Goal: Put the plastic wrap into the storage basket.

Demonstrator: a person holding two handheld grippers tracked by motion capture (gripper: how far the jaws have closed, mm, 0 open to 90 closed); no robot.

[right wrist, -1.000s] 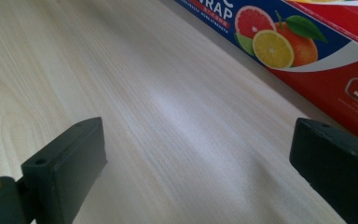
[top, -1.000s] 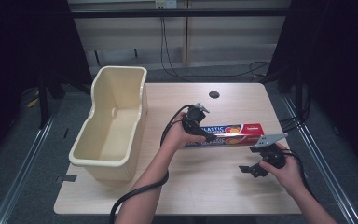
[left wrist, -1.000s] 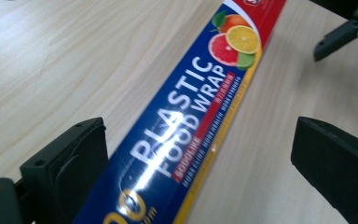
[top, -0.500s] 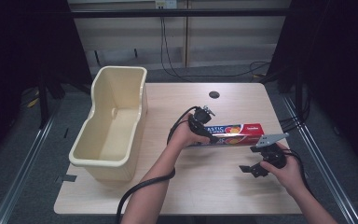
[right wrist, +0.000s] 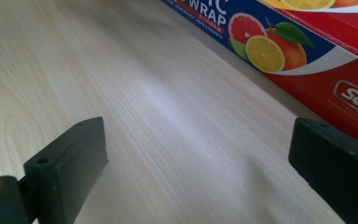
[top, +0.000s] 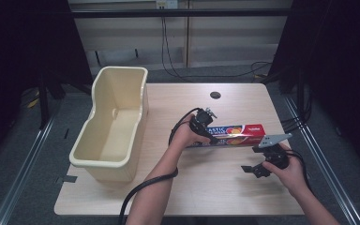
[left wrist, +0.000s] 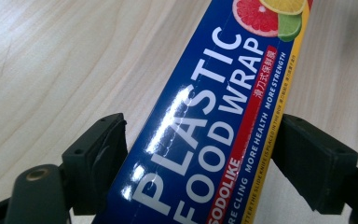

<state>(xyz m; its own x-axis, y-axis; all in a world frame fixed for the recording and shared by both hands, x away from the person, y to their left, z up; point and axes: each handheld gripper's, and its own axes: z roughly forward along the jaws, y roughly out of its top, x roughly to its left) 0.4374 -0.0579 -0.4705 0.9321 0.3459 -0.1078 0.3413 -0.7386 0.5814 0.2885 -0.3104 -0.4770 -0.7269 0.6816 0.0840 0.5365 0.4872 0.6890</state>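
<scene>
A long blue and red box of plastic food wrap [top: 238, 133] lies flat on the wooden table [top: 206, 192], right of centre. My left gripper [top: 212, 137] comes down over the box's left end. In the left gripper view the box [left wrist: 214, 116] runs between the two black jaws; they have just been closing and now lie against its long sides. My right gripper [top: 254, 170] rests low on the table just in front of the box's right end, open with nothing between its fingers [right wrist: 70, 163]. The box's red end [right wrist: 335, 60] lies just beyond them.
A deep cream plastic bin [top: 107, 161] stands on the table's left side, its inside bare. A dark round cable hole [top: 215, 95] sits near the far edge. Cables trail from both grippers toward the near edge. Bare tabletop lies between bin and box.
My left gripper has slid a little right and down onto the box's left end, and its jaws have closed in on the box. The right gripper has stayed put.
</scene>
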